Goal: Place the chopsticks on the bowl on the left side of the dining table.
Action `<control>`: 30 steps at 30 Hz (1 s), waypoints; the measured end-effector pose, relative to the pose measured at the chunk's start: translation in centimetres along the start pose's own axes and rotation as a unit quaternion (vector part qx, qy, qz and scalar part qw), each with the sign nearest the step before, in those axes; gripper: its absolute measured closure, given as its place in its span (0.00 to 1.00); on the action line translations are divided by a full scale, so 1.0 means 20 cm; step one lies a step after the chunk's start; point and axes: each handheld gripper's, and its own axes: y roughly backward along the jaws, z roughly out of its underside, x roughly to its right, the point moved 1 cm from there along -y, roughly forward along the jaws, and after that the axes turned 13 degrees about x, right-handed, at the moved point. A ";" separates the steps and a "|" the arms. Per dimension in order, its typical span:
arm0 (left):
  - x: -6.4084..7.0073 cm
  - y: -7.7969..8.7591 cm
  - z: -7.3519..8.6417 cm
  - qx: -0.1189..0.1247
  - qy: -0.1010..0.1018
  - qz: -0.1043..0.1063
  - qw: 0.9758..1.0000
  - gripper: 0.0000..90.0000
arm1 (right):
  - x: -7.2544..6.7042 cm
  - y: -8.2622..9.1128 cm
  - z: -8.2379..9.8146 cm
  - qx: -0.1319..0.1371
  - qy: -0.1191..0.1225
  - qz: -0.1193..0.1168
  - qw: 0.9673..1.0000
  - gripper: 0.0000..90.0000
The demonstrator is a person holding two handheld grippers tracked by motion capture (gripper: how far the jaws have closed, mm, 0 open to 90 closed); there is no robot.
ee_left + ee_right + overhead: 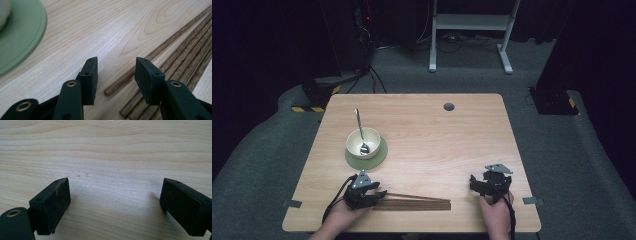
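My left gripper (116,75) has its jaws parted, nothing between the pads, poised over the near ends of the dark wooden sticks (417,202). Those slim brown sticks lie bundled, long axis from nine to three o'clock along the table's (452,140) near edge. My right gripper (115,207) stands spread wide over bare wood. At eleven o'clock sits a cream bowl (363,142) with spoon (360,132) on a green mat (381,156).

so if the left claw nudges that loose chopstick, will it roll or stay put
It would likely roll: the loose chopstick looks round at its end and lies flat on the smooth table, angled away from the bundle. It looks thin, stiff wood, so probably light and rigid, not floppy. The left claw stands open above its end.
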 end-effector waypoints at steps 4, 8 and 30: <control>-0.01 -0.01 0.00 0.006 -0.006 0.008 1.000 0.67 | 0.00 0.00 0.00 0.000 0.001 -0.002 1.000 0.11; 0.00 -0.01 0.01 0.006 -0.011 0.014 1.000 0.76 | 0.00 0.00 0.00 0.000 0.001 -0.002 1.000 0.11; -0.02 -0.01 0.02 0.020 -0.027 0.013 0.999 0.89 | 0.00 0.00 0.00 0.001 0.002 -0.003 1.000 0.11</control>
